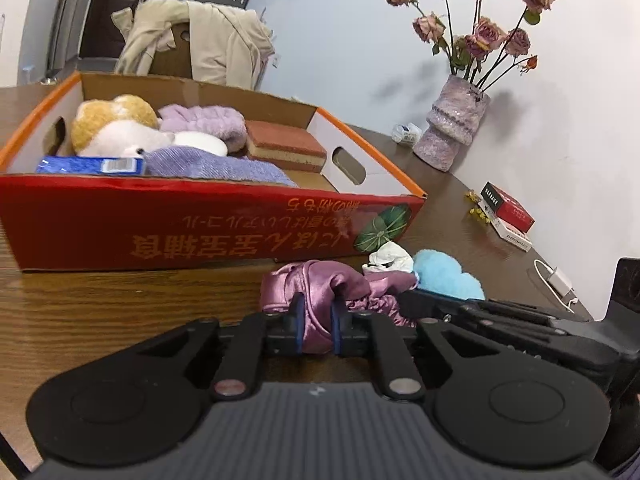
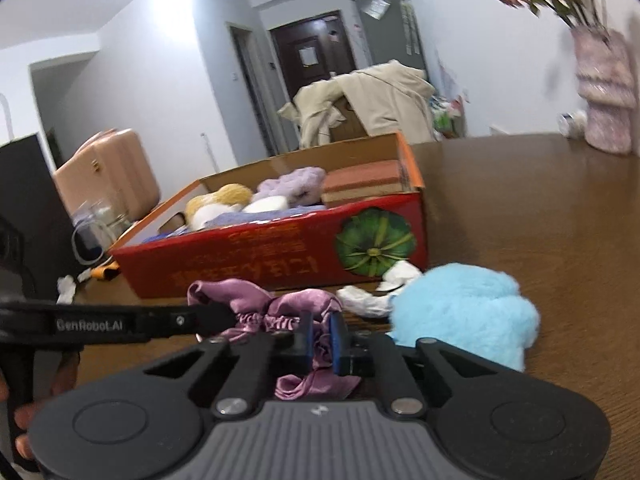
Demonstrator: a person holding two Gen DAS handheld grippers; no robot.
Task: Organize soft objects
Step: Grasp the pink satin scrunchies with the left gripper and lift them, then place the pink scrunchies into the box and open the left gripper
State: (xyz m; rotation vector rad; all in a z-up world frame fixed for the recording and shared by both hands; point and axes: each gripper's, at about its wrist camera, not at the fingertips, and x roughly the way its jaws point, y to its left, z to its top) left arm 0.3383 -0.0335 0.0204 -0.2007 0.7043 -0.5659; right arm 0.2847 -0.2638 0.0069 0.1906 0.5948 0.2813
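Both grippers, left gripper (image 1: 316,322) and right gripper (image 2: 322,340), pinch one shiny purple satin cloth (image 1: 320,280). Red cardboard box (image 1: 200,216) holds some soft toys (fluffy blue puff (image 2: 460,312) still waits outside).

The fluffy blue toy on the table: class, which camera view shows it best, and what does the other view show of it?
The right wrist view. There the fluffy blue toy fills the foreground, showing almost whole beside the right gripper. In the left wrist view it is smaller, partly hidden behind the right gripper's arm and the purple satin cloth.
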